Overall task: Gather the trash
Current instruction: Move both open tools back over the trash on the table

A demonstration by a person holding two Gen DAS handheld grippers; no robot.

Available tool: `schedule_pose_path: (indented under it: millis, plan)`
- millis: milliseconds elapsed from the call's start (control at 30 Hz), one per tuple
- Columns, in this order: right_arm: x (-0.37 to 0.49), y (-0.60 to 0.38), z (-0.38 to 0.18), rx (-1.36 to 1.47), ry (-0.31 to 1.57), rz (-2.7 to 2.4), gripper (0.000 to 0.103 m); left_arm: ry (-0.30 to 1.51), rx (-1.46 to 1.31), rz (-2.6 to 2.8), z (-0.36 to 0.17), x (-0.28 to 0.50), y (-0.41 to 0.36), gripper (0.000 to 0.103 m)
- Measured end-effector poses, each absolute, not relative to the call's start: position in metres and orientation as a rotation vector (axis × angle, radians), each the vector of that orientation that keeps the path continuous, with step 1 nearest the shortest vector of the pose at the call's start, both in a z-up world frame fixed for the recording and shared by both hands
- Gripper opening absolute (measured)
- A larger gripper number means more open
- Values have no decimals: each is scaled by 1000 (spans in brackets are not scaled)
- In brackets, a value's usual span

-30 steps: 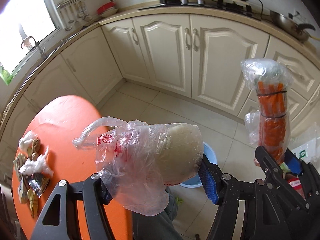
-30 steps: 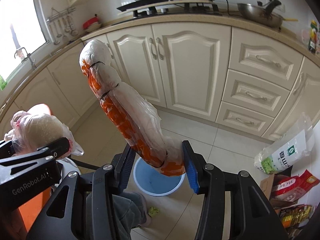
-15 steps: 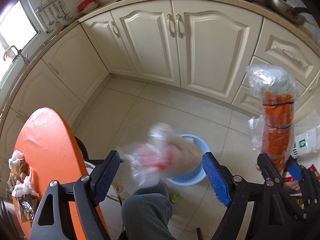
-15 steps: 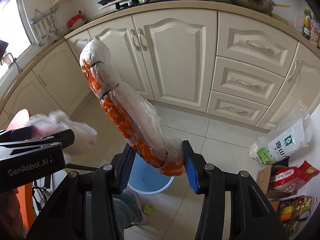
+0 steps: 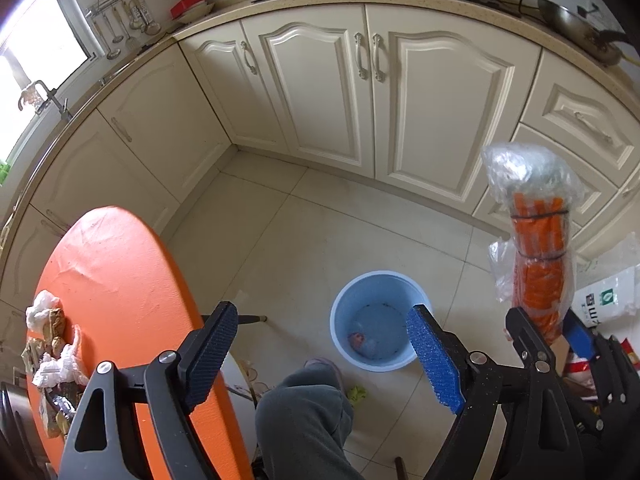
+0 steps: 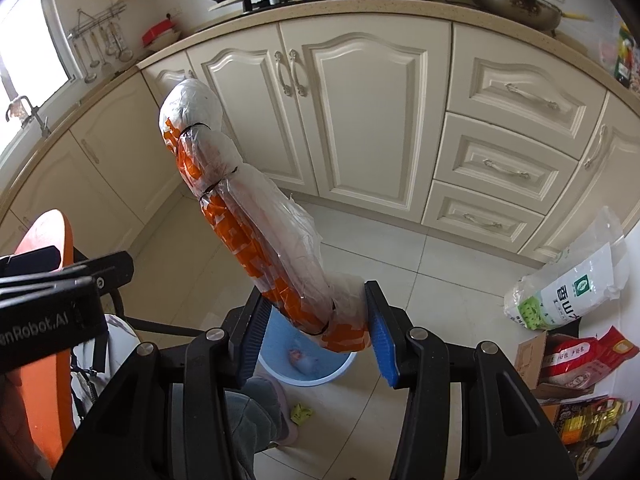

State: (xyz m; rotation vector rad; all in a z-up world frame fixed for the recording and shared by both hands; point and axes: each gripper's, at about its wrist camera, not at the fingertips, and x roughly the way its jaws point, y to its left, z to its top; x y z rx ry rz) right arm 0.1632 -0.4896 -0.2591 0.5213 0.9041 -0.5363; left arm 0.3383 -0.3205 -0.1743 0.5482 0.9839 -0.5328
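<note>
Trash (image 5: 52, 344) on orange table (image 5: 120, 280), knee (image 5: 304, 412) before blue bin (image 5: 376, 292)

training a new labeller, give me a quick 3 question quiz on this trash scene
1. True or false: the left claw holds a bag.
2. What is the right claw shut on? A) rice bag B) plastic-wrapped orange bundle C) pan
3. What lies in the blue bin on the floor?

Key: 1 false, its jaws are open and empty. 2 B. 3 a crumpled plastic bag.
</note>
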Motion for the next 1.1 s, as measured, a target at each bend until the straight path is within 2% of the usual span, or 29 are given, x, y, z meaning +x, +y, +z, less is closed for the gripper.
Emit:
schedule_pose_path:
  millis: [200,267,333,400,833,1100]
  plan:
    - [175,-485,-251,508,857,-501,55,972,533,-505,-169,333,-312,83]
    - [176,-485,-247,512,834,-502,62,969,527,-498,-168,335,-311,83]
    - [176,-484,-242,508,814,-518,77,967,519,-488,-168,336,-309,83]
    - [175,-483,-237,495,801,-538,81,970,508,-488,-168,335,-307,83]
    - [157,-476,-217,534,791,-548,92,954,491,-489,-160,317,-291,83]
    - [140,-444,-187,496,737,-521,95,933,428,-459,-137,293,-246,83]
